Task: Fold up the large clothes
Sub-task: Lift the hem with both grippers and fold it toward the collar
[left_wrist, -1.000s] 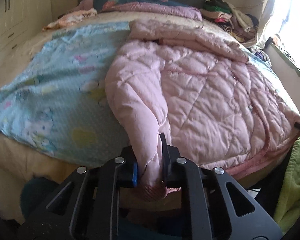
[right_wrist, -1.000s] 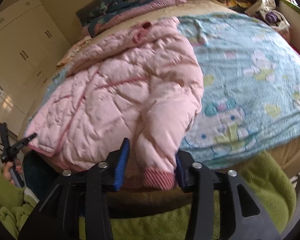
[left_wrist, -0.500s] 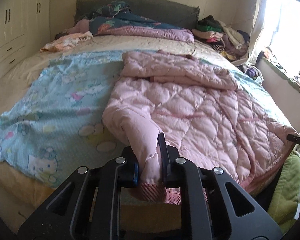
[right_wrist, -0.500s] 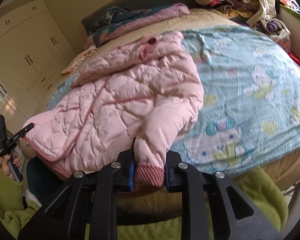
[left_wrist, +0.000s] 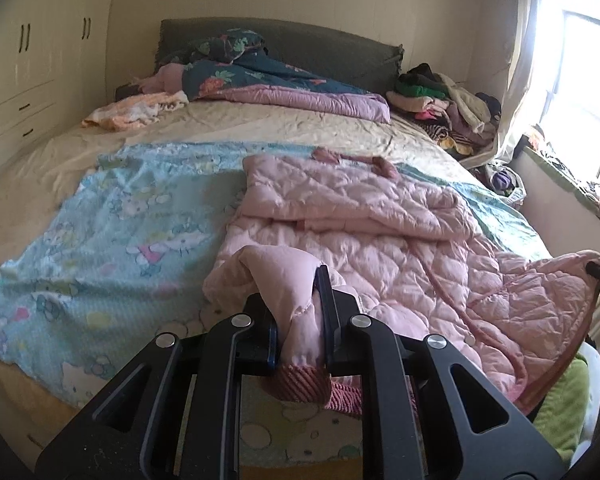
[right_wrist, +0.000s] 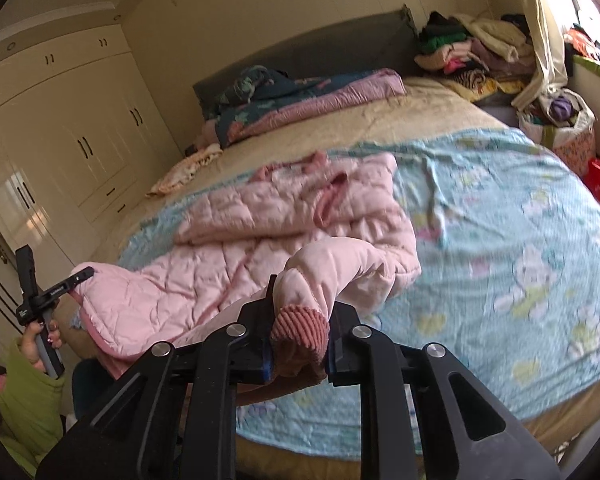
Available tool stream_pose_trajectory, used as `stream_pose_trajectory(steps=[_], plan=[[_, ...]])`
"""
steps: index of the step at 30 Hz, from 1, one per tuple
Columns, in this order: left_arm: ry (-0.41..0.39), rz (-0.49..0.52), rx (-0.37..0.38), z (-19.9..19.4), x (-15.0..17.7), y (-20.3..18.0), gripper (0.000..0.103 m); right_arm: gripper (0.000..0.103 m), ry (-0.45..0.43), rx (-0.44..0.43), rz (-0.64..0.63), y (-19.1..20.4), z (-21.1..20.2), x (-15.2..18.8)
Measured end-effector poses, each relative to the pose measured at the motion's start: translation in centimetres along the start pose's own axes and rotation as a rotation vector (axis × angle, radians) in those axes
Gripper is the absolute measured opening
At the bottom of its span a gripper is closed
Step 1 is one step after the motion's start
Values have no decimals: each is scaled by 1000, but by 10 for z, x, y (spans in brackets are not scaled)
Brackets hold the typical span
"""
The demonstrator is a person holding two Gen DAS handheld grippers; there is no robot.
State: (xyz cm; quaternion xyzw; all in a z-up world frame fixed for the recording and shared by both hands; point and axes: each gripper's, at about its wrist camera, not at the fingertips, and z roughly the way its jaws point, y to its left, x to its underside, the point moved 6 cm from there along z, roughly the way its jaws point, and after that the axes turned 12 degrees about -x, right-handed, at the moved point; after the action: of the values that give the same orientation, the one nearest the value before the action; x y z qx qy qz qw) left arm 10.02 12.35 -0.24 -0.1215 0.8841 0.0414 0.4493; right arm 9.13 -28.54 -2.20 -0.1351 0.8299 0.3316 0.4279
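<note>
Pink quilted jacket (left_wrist: 380,240) lies spread on the blue blanket (left_wrist: 112,240) beyond both jaws. I read my left gripper (left_wrist: 300,320) clamped on one sleeve and my right gripper (right_wrist: 298,320) clamped on the other sleeve's ribbed cuff (right_wrist: 300,324). Only the right view shows my left hand (right_wrist: 40,340).

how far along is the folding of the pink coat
Early. Done: the pink quilted coat is spread on the blue cartoon blanket. In hand: the left gripper and right gripper each clamp a sleeve near its ribbed cuff, lifted above the coat body. Left: laying both sleeves across, then folding the body.
</note>
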Motion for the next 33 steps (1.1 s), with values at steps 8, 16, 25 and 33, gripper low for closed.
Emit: stream_pose_trajectory(steps=[8,16,25,33], plan=[[-51,-26,20,-7,-29,-2,8,17,-56,-13,-15,6,-1,-33],[-112,-64,29,-12,-60,0,8,16,-113,-13,-17,6,-9,-60],[-126,-87,34,-7,-80,2,8,16,-150,-11,0,2,-8,-76],[-129,-89,17,4,-94,-3,8,16,-174,-7,0,1,1,-94]])
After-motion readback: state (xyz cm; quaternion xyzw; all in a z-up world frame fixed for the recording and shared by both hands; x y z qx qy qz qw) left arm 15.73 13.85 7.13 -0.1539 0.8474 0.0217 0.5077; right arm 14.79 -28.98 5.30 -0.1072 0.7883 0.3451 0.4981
